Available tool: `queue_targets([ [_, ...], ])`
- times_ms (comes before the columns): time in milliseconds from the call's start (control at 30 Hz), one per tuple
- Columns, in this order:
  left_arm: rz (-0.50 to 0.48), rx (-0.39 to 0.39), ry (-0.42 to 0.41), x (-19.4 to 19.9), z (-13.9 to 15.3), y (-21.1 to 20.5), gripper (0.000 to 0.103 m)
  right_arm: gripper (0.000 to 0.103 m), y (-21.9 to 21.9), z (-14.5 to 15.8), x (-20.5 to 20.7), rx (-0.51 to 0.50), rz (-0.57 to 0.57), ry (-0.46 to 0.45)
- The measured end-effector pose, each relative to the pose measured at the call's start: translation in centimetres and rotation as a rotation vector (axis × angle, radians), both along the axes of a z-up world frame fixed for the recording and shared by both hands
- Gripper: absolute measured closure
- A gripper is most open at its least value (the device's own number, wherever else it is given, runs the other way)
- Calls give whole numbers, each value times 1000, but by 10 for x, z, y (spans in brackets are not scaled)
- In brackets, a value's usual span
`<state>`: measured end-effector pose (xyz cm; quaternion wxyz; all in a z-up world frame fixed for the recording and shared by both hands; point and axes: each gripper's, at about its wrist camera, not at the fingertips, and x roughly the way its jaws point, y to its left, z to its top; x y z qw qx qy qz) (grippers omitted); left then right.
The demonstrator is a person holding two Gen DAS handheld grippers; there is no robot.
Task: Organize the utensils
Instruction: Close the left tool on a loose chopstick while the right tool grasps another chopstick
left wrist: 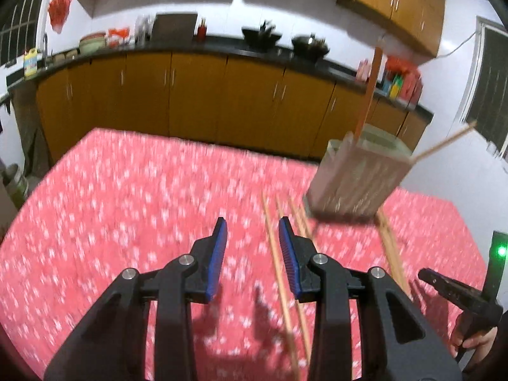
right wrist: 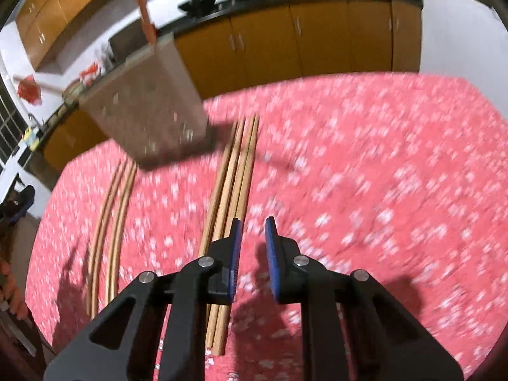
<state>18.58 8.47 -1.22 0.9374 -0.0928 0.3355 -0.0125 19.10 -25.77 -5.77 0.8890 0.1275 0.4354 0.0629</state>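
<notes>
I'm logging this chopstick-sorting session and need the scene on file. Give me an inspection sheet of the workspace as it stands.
Surface: table under a red floral tablecloth.
Job's things: perforated utensil holder standing on the cloth, with an orange-handled utensil and one chopstick sticking out; a loose bundle of chopsticks and a separate pair of chopsticks lying flat beside it.
Clutter: nothing seen on the cloth.
Grippers: left gripper and right gripper both open, holding nothing, above the cloth.
Cables: a wire on the wall near the window.
Surroundings: yellow cabinets, dark countertop with woks and bottles.
</notes>
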Motion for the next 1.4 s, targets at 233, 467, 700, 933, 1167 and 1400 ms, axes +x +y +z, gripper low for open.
queue_targets([
  [233, -19, 11, 68, -4, -33, -5, 68, 87, 14, -18, 2, -39, 27, 17],
  [467, -49, 10, 92, -3, -41, -15, 68, 87, 17, -15, 3, -149, 5, 1],
  [700, -78, -3, 129, -3, -52, -20, 68, 87, 10, -17, -3, -106, 9, 10],
  [933, -97, -15, 157, -6, -61, -24, 68, 94, 13, -17, -2, -167, 31, 3],
  [1167, -126, -27, 183, -8, -70, -30, 69, 95, -6, -18, -3, -155, -29, 3],
  [1400, -139, 11, 222, -6, -83, -43, 82, 95, -6, -18, -6, -155, -24, -5],
])
